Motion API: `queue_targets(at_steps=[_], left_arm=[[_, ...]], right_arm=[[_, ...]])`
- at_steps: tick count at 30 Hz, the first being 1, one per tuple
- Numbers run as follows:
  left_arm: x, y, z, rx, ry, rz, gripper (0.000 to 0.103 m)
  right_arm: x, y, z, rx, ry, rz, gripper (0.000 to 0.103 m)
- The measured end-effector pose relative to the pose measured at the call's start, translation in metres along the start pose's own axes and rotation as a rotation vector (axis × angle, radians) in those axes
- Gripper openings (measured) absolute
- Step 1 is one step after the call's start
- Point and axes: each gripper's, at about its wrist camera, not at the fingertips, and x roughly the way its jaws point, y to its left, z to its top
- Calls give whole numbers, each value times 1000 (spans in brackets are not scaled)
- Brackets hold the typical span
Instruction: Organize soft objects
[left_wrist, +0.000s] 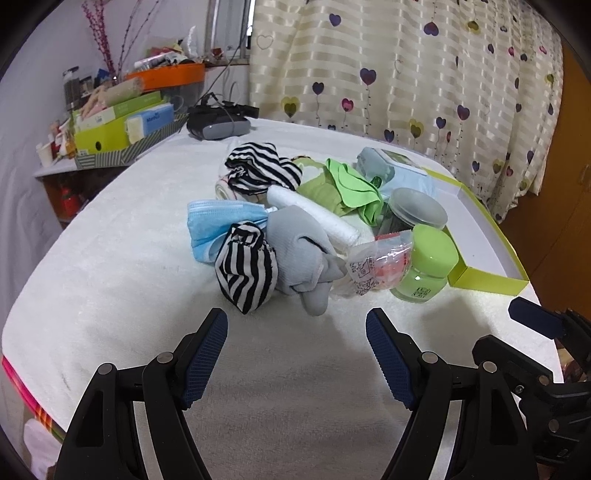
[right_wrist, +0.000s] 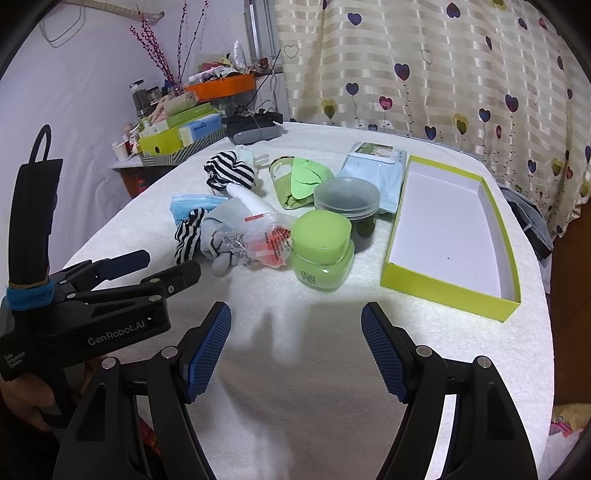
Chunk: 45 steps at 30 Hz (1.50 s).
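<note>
Nothing sorted yet, as far as I can judge. The lime-green box (right_wrist: 448, 284) sits open at the right edge of the white-covered table (right_wrist: 295, 369), its white floor bare.

The soft things lie in one heap mid-table, left of the box:
- blue face mask (left_wrist: 207, 225) on the heap's left side, partly under a striped sock (left_wrist: 245, 269)
- grey sock (left_wrist: 299, 251) touching that striped one
- rolled white cloth (left_wrist: 314, 214) behind the grey sock
- second striped sock (left_wrist: 258, 166) toward the far edge
- green cloth (left_wrist: 351, 184) near the middle, beside a pale blue wipes pack (right_wrist: 373, 173)

Mixed in are hard items: a green-lidded jar (right_wrist: 321, 251), a dark jar with clear lid (right_wrist: 347, 206), and a crinkly plastic packet (right_wrist: 262, 240) lying against the grey sock. My guess is these stay out of the box.

Left gripper (left_wrist: 295, 354): jaws spread wide, holding nothing, touching nothing, hovering over bare cover at the near edge, aimed at the striped and grey socks.

Right gripper (right_wrist: 295, 350): likewise wide apart and empty, above bare cover near the front edge, the green-lidded jar ahead of it, the box ahead on its right.

All sorting is left to do.
</note>
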Motion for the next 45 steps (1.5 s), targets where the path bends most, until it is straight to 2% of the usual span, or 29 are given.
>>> queue_targets(at_steps=[23, 45], left_arm=[[7, 16, 1, -38, 9, 35, 79], [12, 19, 2, -51, 22, 25, 79]], right_arm=[[4, 4, 3, -13, 5, 20, 74], [13, 9, 9, -29, 19, 37, 74]])
